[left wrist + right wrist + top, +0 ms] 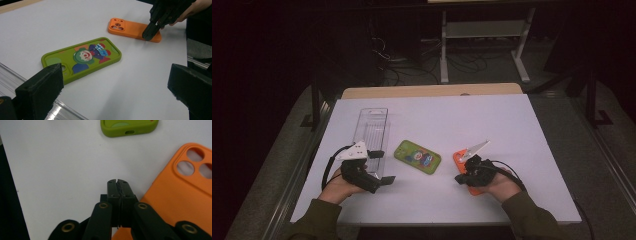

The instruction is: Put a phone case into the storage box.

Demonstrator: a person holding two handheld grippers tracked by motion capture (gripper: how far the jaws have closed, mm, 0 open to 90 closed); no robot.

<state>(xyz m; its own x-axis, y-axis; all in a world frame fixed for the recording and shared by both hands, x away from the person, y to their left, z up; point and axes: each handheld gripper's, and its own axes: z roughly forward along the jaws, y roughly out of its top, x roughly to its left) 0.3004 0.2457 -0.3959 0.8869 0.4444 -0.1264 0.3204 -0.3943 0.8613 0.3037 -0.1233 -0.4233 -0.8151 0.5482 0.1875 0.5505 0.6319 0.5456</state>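
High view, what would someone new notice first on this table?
Two phone cases on the white table: a green case with a clown picture at the middle, and an orange case to its right. The right gripper sits shut at the orange case's edge; the left gripper, open, is over a clear tray.

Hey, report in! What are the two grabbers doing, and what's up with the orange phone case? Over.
Right gripper shut, empty, at the orange phone case's edge. Left gripper open, near the clear tray. Green clown case between them, clear of the right gripper.
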